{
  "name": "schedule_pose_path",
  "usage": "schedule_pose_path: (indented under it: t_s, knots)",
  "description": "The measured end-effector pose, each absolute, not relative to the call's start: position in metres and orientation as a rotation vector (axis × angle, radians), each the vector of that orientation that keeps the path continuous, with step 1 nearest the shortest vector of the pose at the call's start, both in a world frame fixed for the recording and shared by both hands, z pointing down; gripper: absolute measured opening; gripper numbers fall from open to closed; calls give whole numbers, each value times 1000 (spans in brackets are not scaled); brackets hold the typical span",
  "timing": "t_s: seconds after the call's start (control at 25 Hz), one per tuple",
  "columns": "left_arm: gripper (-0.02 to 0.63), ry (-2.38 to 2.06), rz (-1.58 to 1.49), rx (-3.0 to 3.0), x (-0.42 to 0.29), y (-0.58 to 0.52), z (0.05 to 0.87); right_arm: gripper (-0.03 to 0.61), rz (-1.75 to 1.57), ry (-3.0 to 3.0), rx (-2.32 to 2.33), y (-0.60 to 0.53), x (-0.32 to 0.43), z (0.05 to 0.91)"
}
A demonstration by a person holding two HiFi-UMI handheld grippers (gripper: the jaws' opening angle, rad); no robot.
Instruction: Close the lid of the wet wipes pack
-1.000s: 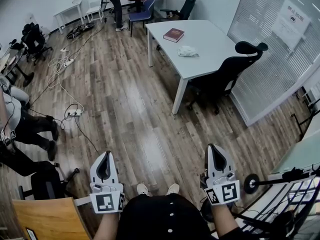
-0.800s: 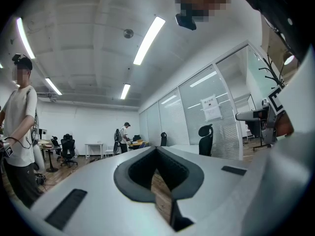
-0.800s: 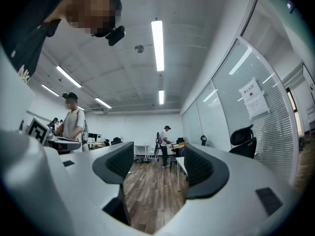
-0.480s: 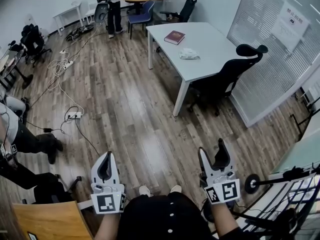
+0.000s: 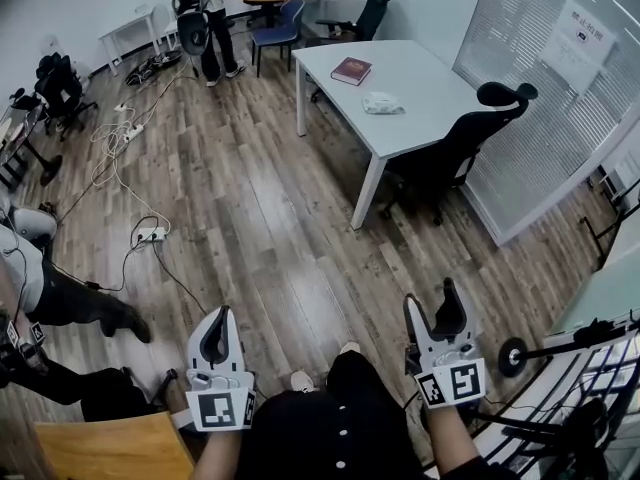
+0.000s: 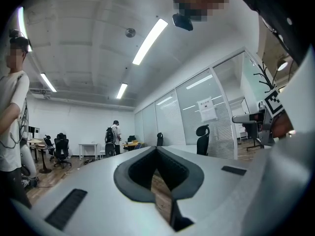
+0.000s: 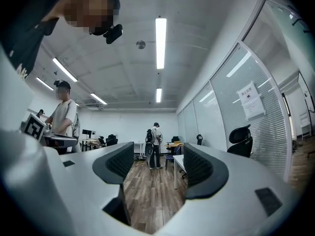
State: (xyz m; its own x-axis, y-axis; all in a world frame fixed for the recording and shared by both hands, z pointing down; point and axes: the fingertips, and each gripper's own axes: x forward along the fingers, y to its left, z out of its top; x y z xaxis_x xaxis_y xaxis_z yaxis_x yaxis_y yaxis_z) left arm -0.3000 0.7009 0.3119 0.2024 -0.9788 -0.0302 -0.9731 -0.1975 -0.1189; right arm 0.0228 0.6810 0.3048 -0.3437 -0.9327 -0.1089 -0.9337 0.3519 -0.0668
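Note:
The wet wipes pack [image 5: 382, 103], a pale crumpled packet, lies on the white table [image 5: 430, 78] far ahead of me; whether its lid is up is too small to tell. Both grippers hang close to my body, well short of the table. My left gripper [image 5: 220, 316] is shut, its dark tips meeting with nothing between them, as the left gripper view [image 6: 157, 150] also shows. My right gripper [image 5: 431, 296] stands open and its jaws have just been opening. In the right gripper view [image 7: 157, 163] only wooden floor shows between the pads.
A dark red book [image 5: 348, 70] lies on the same table. A black office chair [image 5: 450, 153] stands at its near side. Cables and a power strip [image 5: 148, 234] trail over the floor at left. A person [image 5: 200, 8] stands at the back, another [image 5: 50, 293] sits at left.
The right gripper's jaws went from closed to wide apart. Both grippers drifted slightly as the view advanced. The person at the back walked to the left.

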Motion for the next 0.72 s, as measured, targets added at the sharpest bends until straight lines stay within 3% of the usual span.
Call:
schedule_pose_path:
  t_s: [0.72]
  knots:
    - [14, 1958, -77, -2324, -309, 608, 315, 314, -12, 2494, -1686, 572, 10, 310]
